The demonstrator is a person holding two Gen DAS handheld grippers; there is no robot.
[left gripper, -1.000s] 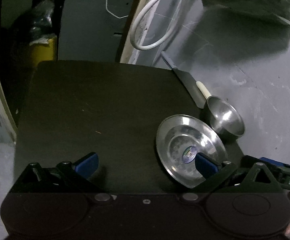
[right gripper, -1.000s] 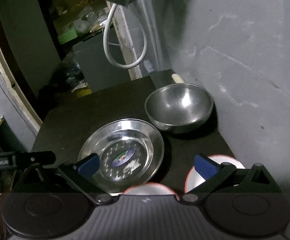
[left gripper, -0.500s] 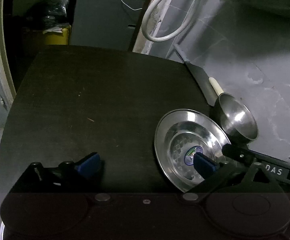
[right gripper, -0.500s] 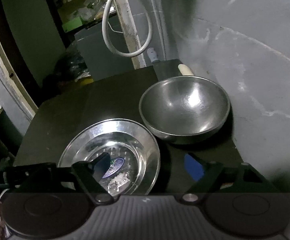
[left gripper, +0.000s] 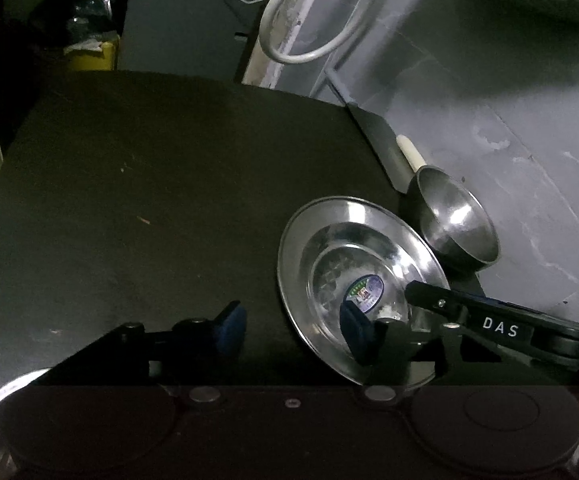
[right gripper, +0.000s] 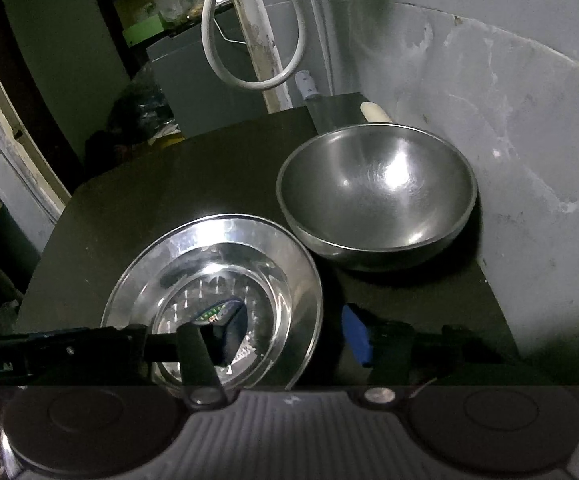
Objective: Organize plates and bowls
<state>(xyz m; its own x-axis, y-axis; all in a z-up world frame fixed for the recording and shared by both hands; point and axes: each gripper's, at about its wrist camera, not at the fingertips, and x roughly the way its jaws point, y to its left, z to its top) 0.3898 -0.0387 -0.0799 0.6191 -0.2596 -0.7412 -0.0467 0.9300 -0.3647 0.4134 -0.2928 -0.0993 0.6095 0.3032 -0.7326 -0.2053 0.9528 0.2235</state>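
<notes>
Both claws are closing on the steel plate [left gripper: 353, 276], its rim between each pair of jaws, pads not yet pressing; left gripper [left gripper: 289, 326] straddles the plate's left rim, right gripper [right gripper: 295, 334] its right rim; the plate lies near the desk's [left gripper: 149, 200] right edge, beside the steel bowl [right gripper: 377, 196]; this looks like the grasping step; next, clamp evenly, then lift level.

On the table [right gripper: 169, 184], the bowl [right gripper: 377, 196] sits just behind-right of the plate [right gripper: 289, 264].
</notes>
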